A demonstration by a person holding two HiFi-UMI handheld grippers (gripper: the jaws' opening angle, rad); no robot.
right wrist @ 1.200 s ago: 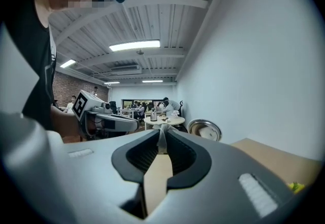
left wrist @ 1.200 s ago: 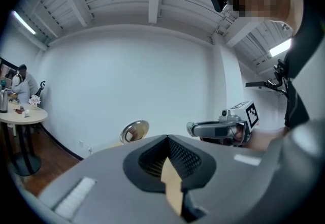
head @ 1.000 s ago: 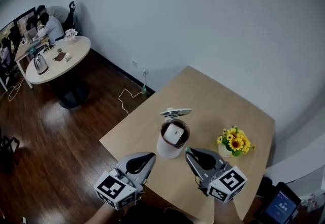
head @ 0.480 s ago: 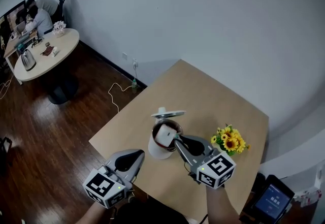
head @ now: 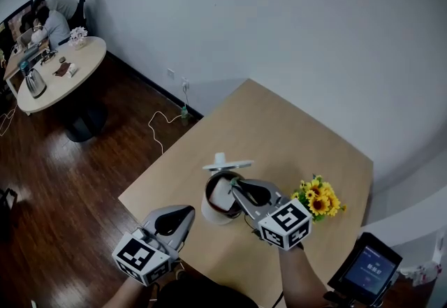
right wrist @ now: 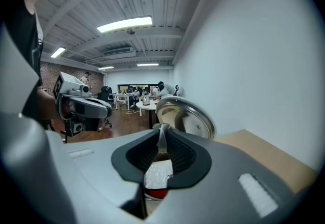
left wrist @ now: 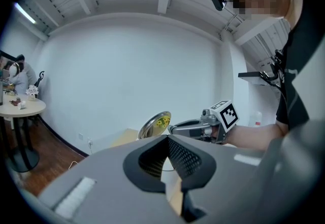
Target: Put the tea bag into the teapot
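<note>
tea bag hangs pinched in the narrow fingers of the right gripper, over the teapot at frame centre; the left gripper fingers are together, empty.

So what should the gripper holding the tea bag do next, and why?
Probably open the right gripper and let go. It pinches the tea bag by its top, and the bag hangs right over the open teapot, whose lid is tipped up out of the way, so it should drop inside.
</note>
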